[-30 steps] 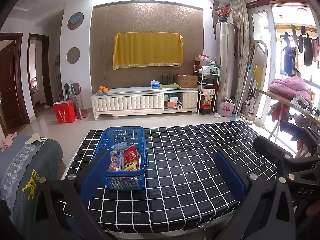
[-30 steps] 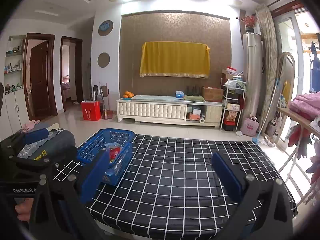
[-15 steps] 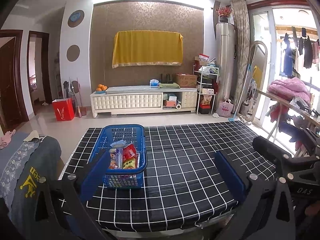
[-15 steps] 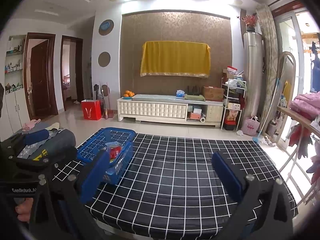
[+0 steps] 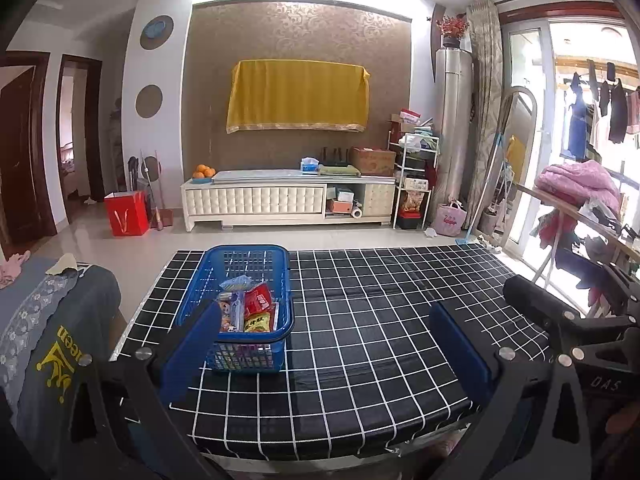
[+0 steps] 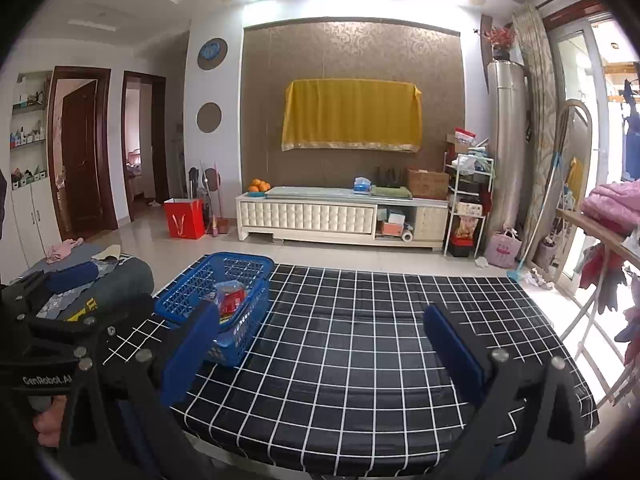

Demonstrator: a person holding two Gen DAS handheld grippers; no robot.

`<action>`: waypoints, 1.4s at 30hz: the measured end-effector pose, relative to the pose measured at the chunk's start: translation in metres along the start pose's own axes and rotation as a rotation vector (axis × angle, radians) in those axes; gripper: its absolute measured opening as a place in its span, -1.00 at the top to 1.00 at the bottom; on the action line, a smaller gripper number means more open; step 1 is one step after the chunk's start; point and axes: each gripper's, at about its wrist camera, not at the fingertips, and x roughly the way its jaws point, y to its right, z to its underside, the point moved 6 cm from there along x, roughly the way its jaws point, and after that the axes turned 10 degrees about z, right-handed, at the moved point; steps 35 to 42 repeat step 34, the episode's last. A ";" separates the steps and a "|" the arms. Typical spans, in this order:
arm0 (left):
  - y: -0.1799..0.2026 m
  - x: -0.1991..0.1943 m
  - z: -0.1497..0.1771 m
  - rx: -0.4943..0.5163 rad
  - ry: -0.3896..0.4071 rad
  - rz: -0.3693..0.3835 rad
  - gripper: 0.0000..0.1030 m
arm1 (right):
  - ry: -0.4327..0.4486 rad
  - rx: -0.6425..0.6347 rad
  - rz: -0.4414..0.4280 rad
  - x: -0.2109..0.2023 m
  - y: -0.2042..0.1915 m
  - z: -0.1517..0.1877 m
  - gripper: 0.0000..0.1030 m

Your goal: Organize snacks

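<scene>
**A:** Both tongs spread wide, nothing pinched. Left tongs point(image 5: 324, 344) hovering low over the near edge of the bench point(image 5: 380, 320), right tongs point(image 6: 320, 344) same deal. No contact with anything.

**B:** And the snacks?

**A:** All sitting in the basket point(image 5: 240, 256) at the left end of the bench. Red packet point(image 5: 258, 300), yellow one just beside it, something pale and crinkly behind. From the right side, only a red pack point(image 6: 233, 300) poking above the rim.

**B:** So done, or not begun?

**A:** Hard to call. Rest of the checked cloth bare, no loose packets anywhere in view. Looks finished if binning was the goal. If sorting out of the basket was meant, then nothing started. Leaning toward finished, or close to it.

**B:** Anything hidden?

**A:** Bottom of the basket, yeah. Can't tell what's under the top layer.
</scene>
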 end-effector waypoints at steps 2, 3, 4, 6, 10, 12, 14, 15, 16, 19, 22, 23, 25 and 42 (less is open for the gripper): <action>-0.001 0.000 0.000 -0.001 0.001 -0.003 -1.00 | -0.004 0.000 -0.003 0.000 -0.001 0.001 -1.00; -0.001 -0.001 0.000 -0.002 0.001 -0.004 -1.00 | -0.005 0.001 -0.004 0.000 -0.001 0.001 -1.00; -0.001 -0.001 0.001 -0.003 0.002 -0.004 -1.00 | -0.005 0.000 -0.005 0.000 -0.001 0.001 -1.00; -0.001 -0.002 0.001 -0.005 0.004 -0.006 -1.00 | -0.002 -0.002 -0.004 -0.001 -0.002 0.001 -1.00; -0.001 -0.002 0.002 -0.007 0.004 -0.008 -1.00 | -0.006 -0.001 -0.008 -0.001 -0.002 0.002 -1.00; -0.001 -0.002 0.002 -0.005 0.003 -0.011 -1.00 | -0.008 -0.001 -0.005 -0.001 -0.002 0.003 -1.00; -0.001 -0.002 0.003 -0.005 0.002 -0.012 -1.00 | -0.010 -0.001 -0.005 -0.001 -0.003 0.003 -1.00; -0.001 -0.002 0.003 -0.006 0.003 -0.012 -1.00 | -0.012 0.001 -0.007 -0.001 -0.003 0.004 -1.00; -0.001 -0.001 0.003 -0.006 0.003 -0.011 -1.00 | -0.014 0.003 -0.008 -0.001 -0.003 0.004 -1.00; -0.001 -0.001 0.003 -0.006 0.002 -0.012 -1.00 | -0.012 0.001 -0.005 -0.001 -0.003 0.004 -1.00; 0.000 -0.001 0.004 -0.006 0.000 -0.016 -1.00 | -0.012 0.001 -0.006 0.000 -0.003 0.005 -1.00; 0.000 -0.001 0.005 -0.004 -0.001 -0.017 -1.00 | -0.012 0.001 -0.006 0.000 -0.004 0.004 -1.00; 0.001 -0.001 0.006 -0.004 -0.002 -0.019 -1.00 | -0.012 0.000 -0.005 0.000 -0.004 0.005 -1.00; 0.000 -0.002 0.009 -0.015 -0.008 -0.016 -1.00 | -0.022 0.004 -0.007 -0.001 -0.003 0.007 -1.00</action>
